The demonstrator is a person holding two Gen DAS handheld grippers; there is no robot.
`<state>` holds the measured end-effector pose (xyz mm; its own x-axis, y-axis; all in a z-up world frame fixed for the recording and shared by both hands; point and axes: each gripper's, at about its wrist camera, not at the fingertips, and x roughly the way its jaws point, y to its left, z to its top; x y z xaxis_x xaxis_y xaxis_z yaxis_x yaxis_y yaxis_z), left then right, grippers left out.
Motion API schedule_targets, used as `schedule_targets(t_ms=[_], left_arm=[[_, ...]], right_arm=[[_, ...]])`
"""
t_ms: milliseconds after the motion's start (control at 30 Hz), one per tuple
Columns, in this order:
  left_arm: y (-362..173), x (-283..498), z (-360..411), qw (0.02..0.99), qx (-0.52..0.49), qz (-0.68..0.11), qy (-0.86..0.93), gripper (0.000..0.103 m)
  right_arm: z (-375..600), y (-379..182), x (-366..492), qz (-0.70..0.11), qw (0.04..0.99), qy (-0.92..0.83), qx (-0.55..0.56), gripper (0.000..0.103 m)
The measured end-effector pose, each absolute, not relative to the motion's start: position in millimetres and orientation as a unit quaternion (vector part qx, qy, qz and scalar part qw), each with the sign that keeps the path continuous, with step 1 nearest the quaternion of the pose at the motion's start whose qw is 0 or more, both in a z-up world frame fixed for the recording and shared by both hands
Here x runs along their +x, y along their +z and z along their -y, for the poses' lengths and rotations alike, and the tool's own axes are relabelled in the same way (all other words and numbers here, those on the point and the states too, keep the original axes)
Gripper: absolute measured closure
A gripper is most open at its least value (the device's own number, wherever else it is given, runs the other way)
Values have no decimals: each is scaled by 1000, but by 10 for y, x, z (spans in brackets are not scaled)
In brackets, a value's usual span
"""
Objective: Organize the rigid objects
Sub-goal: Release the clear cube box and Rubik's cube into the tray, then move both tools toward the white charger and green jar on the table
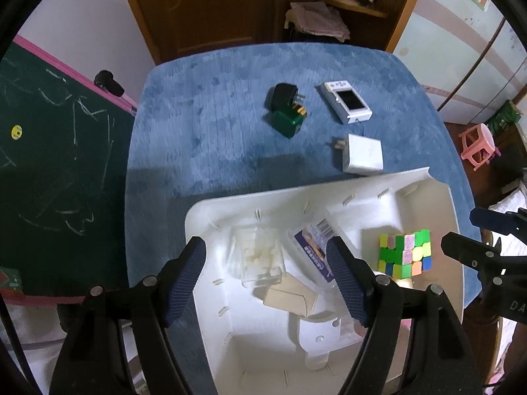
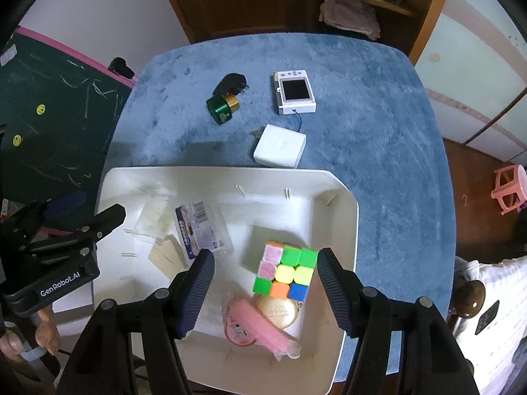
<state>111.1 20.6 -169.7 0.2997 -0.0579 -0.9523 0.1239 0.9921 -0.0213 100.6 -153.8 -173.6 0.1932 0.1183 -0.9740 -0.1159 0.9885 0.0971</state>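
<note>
Above the white plastic bin (image 2: 342,217) on the blue tabletop (image 2: 378,138), both tongs hang parted and empty: right tongs (image 2: 265,265) over the multicoloured puzzle cube (image 2: 286,271), left tongs (image 1: 266,256) over the clear plastic box (image 1: 258,256).

White bin (image 1: 210,210) on blue table (image 1: 204,131), puzzle cube (image 1: 404,254) inside, left gripper (image 1: 266,276) fingers (image 1: 186,279) apart above clear box (image 1: 258,256)

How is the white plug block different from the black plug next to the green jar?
The white charger is a flat square block lying nearest the white bin; the black charger is smaller, rounded and farther back. The white one lies alone, while the black one lies right against the green jar. Both rest on the blue tablecloth, outside the bin, prongs showing.
</note>
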Motion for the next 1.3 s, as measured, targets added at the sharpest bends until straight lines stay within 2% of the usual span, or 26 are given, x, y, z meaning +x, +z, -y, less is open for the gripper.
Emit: schedule_targets(t_ms=[367, 467, 633, 833, 1300], left_arm=[[-1247, 1575, -201, 837, 46, -543, -54, 24], [-1124, 1774, -207, 844, 46, -531, -52, 24], [-1084, 2161, -158, 844, 51, -531, -57, 24], [-1320, 2577, -67, 823, 56, -560, -75, 24], [-2124, 3086, -11, 757, 48, -642, -105, 24]], right_arm=[[1627, -1346, 1369, -605, 791, 83, 13, 37], [1658, -1301, 1562, -606, 792, 81, 14, 28], [1736, -1365, 1938, -617, 781, 81, 40, 28], [1799, -1650, 2339, -649, 751, 82, 91, 28], [1694, -2875, 2644, -735, 662, 52, 135, 28]])
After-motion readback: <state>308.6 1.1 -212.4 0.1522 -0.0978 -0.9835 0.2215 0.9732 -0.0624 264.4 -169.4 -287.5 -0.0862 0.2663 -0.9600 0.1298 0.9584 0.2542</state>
